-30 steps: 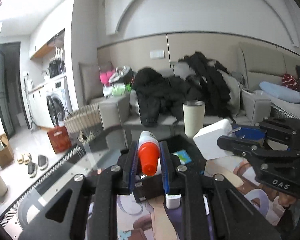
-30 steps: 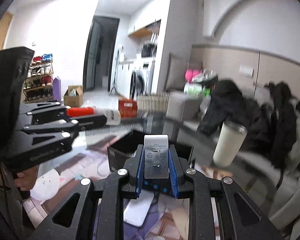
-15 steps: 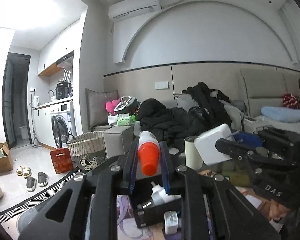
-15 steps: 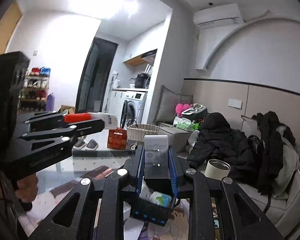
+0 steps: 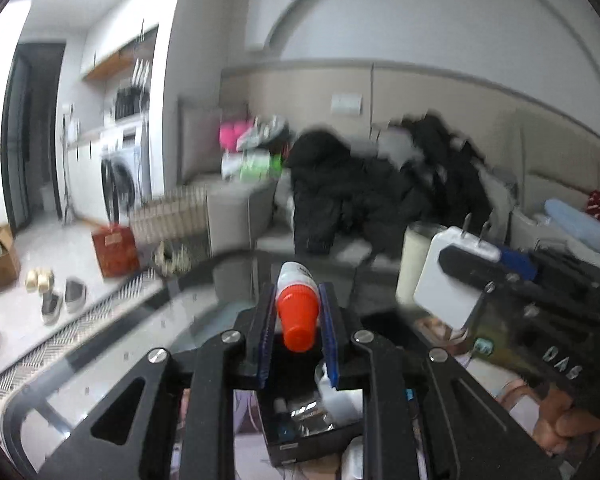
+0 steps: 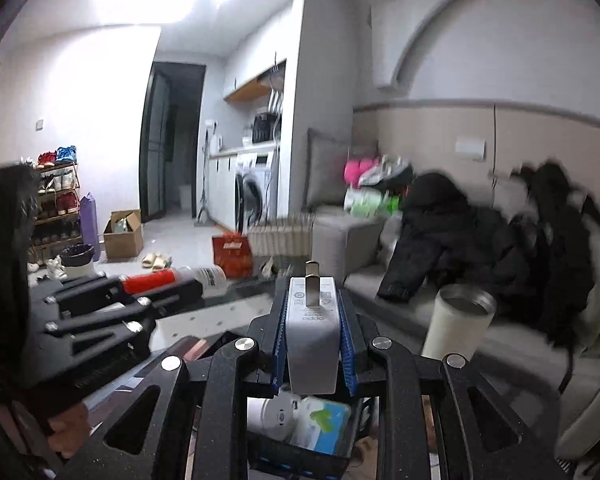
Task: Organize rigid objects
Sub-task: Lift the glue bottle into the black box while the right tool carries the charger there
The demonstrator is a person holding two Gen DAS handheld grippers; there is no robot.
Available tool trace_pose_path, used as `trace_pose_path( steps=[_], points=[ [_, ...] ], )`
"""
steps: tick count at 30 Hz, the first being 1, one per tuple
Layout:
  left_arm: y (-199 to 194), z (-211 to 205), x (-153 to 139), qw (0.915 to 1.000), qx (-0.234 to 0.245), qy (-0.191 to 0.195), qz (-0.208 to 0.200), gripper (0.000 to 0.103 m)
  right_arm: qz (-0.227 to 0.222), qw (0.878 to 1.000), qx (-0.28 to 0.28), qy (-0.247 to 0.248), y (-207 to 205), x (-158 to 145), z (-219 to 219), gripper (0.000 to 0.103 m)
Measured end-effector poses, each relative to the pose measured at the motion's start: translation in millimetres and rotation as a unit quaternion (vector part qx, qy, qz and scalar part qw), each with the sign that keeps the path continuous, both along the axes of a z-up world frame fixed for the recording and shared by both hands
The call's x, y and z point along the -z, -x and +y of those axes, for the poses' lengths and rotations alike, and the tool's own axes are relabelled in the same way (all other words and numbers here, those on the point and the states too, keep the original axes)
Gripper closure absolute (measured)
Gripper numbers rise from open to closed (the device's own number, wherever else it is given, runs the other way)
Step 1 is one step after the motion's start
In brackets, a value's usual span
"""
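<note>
Presently: left gripper (image 5: 298,312) fingers clamped on orange-capped bottle (image 5: 297,307) — cap toward 6 o'clock; right gripper (image 6: 312,338) fingers clamped on white charger (image 6: 311,344) — prongs toward 12.

Your left wrist camera looks forward and slightly down along the left tool (image 5: 298,312), close above the black box (image 5: 312,432), facing the sofa (image 5: 380,240). Your right wrist camera sits likewise behind the right tool (image 6: 312,340). Both views share the sofa, the washing machine (image 6: 256,196), the cream tumbler (image 6: 456,328) and each other's tool.
</note>
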State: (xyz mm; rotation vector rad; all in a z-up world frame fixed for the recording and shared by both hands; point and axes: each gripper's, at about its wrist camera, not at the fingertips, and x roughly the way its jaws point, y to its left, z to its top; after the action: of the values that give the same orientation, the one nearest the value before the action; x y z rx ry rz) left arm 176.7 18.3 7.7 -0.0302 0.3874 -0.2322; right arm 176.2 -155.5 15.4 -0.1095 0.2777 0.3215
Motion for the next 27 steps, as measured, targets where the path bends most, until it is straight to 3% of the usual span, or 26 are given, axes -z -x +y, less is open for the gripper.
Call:
trace_pose_path(
  steps=[7,12,18,27],
  points=[
    [-41,-13,35,0.9955,-0.010,-0.016,0.092,0.084,0.090,0.996,0.002,0.006,-52,24,8,0.081],
    [-50,-16,43,0.9938,-0.005,-0.018,0.110,0.084,0.149,0.989,0.004,0.007,-72,44,11,0.081],
    [-61,-19,57,0.9871,0.001,-0.014,0.159,0.084,0.208,0.978,0.007,0.010,-91,68,9,0.081],
    [-62,-20,67,0.9825,0.018,-0.020,0.184,0.084,0.227,0.974,0.011,0.017,-97,75,11,0.081]
  ],
)
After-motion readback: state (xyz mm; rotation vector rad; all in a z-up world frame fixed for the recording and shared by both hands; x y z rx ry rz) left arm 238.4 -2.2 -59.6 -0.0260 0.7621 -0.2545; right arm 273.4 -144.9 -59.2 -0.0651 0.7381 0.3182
